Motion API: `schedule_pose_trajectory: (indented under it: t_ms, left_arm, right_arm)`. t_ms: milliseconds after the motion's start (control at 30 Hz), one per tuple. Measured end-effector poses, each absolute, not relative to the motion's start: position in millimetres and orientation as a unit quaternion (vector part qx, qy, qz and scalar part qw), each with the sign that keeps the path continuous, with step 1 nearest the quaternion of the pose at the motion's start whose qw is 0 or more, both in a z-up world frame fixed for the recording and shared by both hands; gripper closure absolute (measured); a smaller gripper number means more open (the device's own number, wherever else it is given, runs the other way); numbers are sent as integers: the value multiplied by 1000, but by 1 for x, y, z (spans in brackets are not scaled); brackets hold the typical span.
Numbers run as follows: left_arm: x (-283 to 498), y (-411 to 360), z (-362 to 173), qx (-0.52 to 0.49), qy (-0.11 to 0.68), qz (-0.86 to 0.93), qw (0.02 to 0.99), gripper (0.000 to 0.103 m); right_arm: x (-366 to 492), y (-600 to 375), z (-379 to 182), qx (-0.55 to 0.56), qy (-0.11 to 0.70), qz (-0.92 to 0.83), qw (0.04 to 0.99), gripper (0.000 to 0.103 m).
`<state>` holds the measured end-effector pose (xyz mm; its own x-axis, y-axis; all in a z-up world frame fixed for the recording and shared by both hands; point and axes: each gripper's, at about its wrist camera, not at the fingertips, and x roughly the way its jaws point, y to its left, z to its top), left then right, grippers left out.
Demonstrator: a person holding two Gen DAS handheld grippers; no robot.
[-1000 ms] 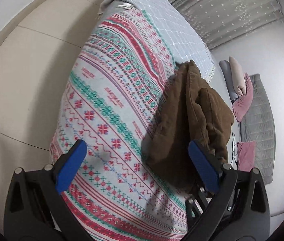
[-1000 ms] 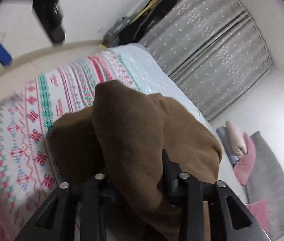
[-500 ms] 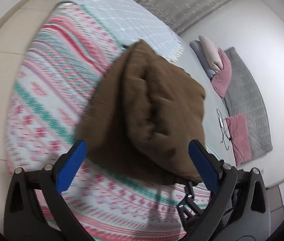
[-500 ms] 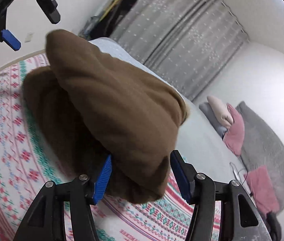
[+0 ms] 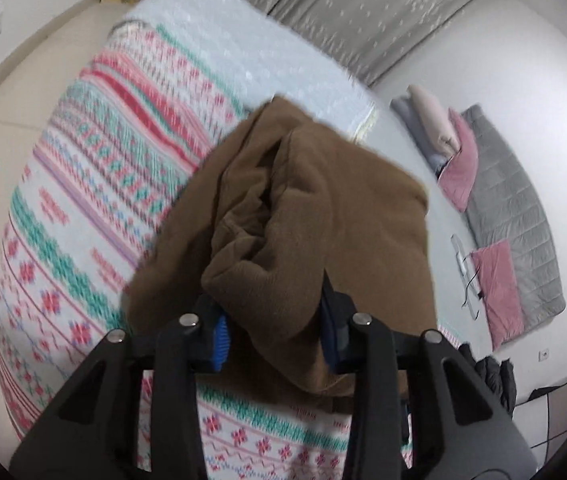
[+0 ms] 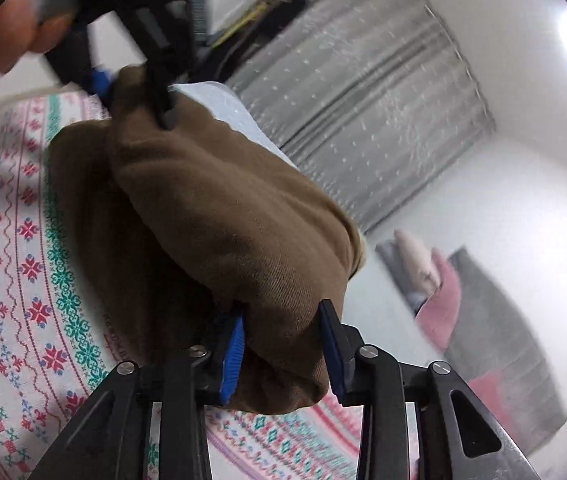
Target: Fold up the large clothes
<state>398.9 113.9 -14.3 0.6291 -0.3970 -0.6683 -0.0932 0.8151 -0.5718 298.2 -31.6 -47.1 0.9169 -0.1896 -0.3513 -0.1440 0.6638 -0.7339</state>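
Observation:
A thick brown garment [image 5: 323, 216] hangs bunched above the patterned bed cover [image 5: 95, 208]. My left gripper [image 5: 273, 334] is shut on one end of it, the cloth filling the gap between the blue pads. In the right wrist view my right gripper [image 6: 281, 350] is shut on the other end of the brown garment [image 6: 211, 216]. The left gripper [image 6: 135, 88] shows at the top left of that view, pinching the far end, with the person's hand behind it.
The bed carries a pink, green and white patterned cover [image 6: 15, 264] and a pale blue quilt [image 5: 243, 48]. Grey curtains [image 5: 363, 4] hang behind. Pillows and a grey and pink quilt [image 5: 495, 216] lie at the right. A dark heap [image 5: 491, 376] lies on the floor.
My left gripper has closed on the garment; it was wide open before. My right gripper loosened half a second ago and is again shut on the cloth. The garment is lifted between both.

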Motion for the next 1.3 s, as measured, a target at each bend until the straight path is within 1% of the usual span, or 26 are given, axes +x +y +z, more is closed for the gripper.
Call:
schedule_pose_trajectory:
  t_ms: [67, 167, 233, 267, 367, 467, 533, 600, 667, 733, 767, 833, 900, 933, 1000, 1033, 1100, 1133, 1200, 1300]
  left_arm:
    - [400, 118, -9, -287, 414, -86, 860, 65]
    - [405, 115, -21, -253, 445, -66, 857, 65]
    - [409, 111, -39, -230, 470, -50, 851, 65]
    - [411, 111, -46, -224, 476, -47, 849, 65]
    - [409, 109, -48, -214, 478, -55, 850, 64]
    - [405, 106, -47, -191, 477, -65, 855, 62]
    - [405, 108, -49, -195, 478, -74, 853, 61]
    - [406, 114, -51, -211, 481, -80, 847, 61]
    - [407, 116, -52, -214, 482, -81, 846, 61]
    - [406, 114, -51, -207, 482, -78, 848, 61]
    - [406, 114, -51, -208, 482, -77, 847, 61]
    - [407, 114, -51, -212, 484, -75, 846, 61]
    - [407, 112, -50, -209, 485, -72, 846, 61]
    - [407, 112, -50, -207, 486, -71, 846, 61]
    - [407, 112, -50, -207, 486, -72, 846, 61]
    - [408, 113, -50, -208, 487, -73, 845, 61]
    - [408, 114, -50, -208, 487, -75, 845, 61]
    - [408, 113, -51, -203, 489, -74, 845, 61]
    - [407, 112, -51, -198, 488, -76, 847, 60]
    - [406, 112, -50, -203, 489, -76, 845, 58]
  right_arm:
    - [300, -27, -39, -413, 195, -5, 890, 72]
    - [301, -19, -43, -431, 201, 4, 880, 72]
    - [303, -14, -62, -461, 217, 12, 860, 72]
    - [302, -9, -80, -500, 226, 15, 836, 72]
    - [299, -4, -112, -562, 230, 7, 795, 71]
    - [302, -13, -106, -531, 254, 25, 808, 70]
    - [300, -17, -99, -505, 267, 34, 820, 70]
    - [298, -24, -91, -471, 273, 49, 837, 59]
    - [288, -34, -72, -426, 290, 97, 851, 50]
    - [283, -49, -47, -360, 316, 135, 867, 49]
    - [284, -66, -28, -302, 334, 151, 880, 54]
    - [288, -92, -1, -225, 337, 148, 902, 56]
    - [297, -121, 29, -153, 324, 139, 923, 67]
    - [306, -133, 43, -114, 321, 133, 931, 69]
    - [324, -135, 53, -81, 333, 126, 931, 78]
    - [332, -132, 51, -81, 345, 127, 927, 79]
    - [355, -121, 30, -95, 390, 140, 905, 79]
    - [369, -112, 3, -95, 439, 145, 882, 79]
    - [379, -111, -27, -77, 442, 133, 884, 80]
    - [384, -120, -26, -27, 450, 124, 884, 80]
